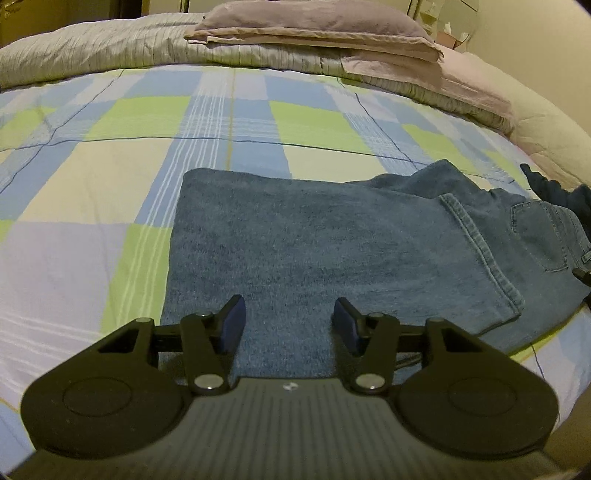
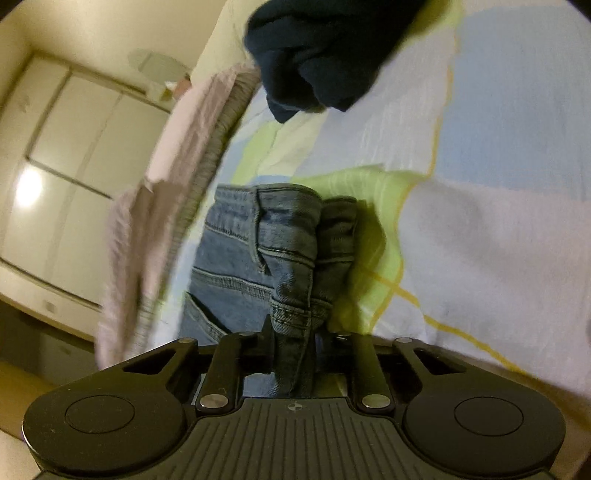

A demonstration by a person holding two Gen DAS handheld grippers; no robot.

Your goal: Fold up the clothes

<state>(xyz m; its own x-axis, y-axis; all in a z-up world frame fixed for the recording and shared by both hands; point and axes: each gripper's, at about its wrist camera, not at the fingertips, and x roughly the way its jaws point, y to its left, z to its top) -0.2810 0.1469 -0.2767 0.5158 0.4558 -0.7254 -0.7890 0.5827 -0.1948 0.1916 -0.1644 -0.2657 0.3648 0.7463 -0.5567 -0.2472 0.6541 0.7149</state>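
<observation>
A pair of blue jeans [image 1: 332, 240] lies folded on the checked bedspread [image 1: 110, 177], legs towards the left, waist and back pocket at the right. My left gripper [image 1: 288, 321] is open and empty, low over the near edge of the folded legs. In the right wrist view my right gripper [image 2: 295, 332] is shut on a bunched waistband part of the jeans [image 2: 291, 251] and holds it lifted off the bedspread [image 2: 480, 240].
A dark navy garment [image 2: 321, 55] lies on the bed beyond the jeans; it also shows at the right edge of the left wrist view [image 1: 554, 192]. Pillows [image 1: 314, 26] and a striped quilt [image 1: 110, 48] lie at the bed's head. White cupboard doors [image 2: 74, 158] stand beyond the bed.
</observation>
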